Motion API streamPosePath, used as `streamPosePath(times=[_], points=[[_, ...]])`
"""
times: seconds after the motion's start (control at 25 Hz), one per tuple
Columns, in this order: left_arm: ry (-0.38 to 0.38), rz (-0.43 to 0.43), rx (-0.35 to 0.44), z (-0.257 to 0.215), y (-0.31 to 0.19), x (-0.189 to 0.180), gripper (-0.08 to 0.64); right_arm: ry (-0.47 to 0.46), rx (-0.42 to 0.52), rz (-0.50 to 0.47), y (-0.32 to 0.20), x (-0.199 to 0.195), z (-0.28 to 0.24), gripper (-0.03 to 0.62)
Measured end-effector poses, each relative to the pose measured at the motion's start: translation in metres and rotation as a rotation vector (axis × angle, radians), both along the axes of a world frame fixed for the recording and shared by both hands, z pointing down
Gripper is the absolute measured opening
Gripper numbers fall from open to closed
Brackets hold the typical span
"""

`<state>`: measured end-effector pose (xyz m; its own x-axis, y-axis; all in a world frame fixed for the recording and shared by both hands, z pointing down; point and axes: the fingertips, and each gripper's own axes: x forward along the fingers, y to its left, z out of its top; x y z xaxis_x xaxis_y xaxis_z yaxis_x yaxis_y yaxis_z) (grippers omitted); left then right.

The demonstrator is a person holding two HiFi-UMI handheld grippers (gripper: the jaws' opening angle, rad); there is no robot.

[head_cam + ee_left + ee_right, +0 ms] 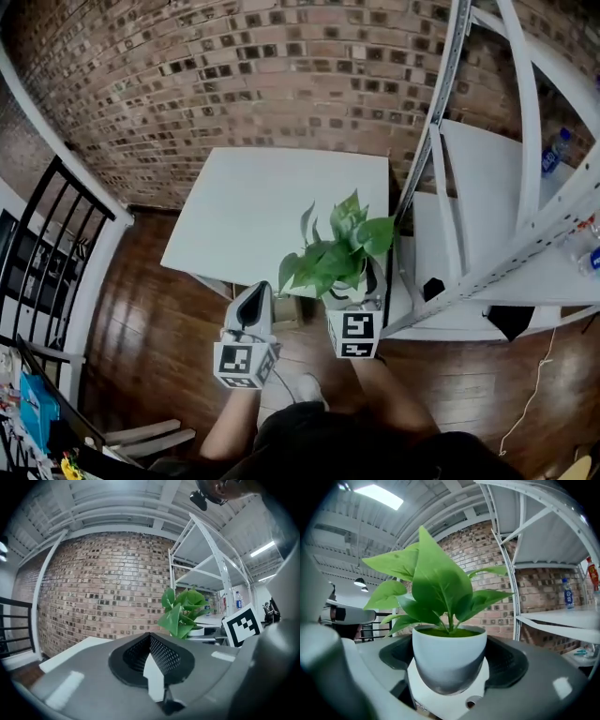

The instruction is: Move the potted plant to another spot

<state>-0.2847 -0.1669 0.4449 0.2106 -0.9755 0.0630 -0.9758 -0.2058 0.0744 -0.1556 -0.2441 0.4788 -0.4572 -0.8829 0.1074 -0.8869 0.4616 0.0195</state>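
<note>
The potted plant (339, 251), broad green leaves in a small white pot (449, 656), hangs above the near right edge of the white table (253, 202). My right gripper (362, 292) is shut on the pot, its dark pads (512, 660) pressed against both sides. The left gripper (254, 294) is beside it on the left, over the table's front edge, holding nothing. In the left gripper view the left gripper (150, 637) has its mesh pads meeting at the tips, and the plant (183, 611) shows to the right.
A white metal shelf rack (487, 197) stands right of the table, with bottles (555, 150) on it. A brick wall (234, 75) runs behind. A black railing (47, 253) is at the left. The floor (159, 309) is dark wood.
</note>
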Motion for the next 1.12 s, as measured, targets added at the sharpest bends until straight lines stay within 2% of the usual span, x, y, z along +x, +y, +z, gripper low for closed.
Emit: streamPosePath(times=[0.16, 0.6, 0.76, 1.12], points=[[0.024, 0.027, -0.017, 0.015, -0.021, -0.015, 0.015, 0.018, -0.037, 0.018, -0.026, -0.021, 0.035, 0.462], [0.070, 0.074, -0.037, 0.035, -0.063, -0.043, 0.015, 0.118, -0.192, 0.088, -0.084, -0.034, 0.135, 0.463], [0.076, 0.083, -0.036, 0.036, -0.070, -0.048, 0.015, 0.110, -0.253, 0.105, -0.090, -0.034, 0.148, 0.463], [0.089, 0.098, -0.048, 0.043, -0.077, -0.053, 0.015, 0.135, -0.280, 0.096, -0.103, -0.041, 0.182, 0.462]])
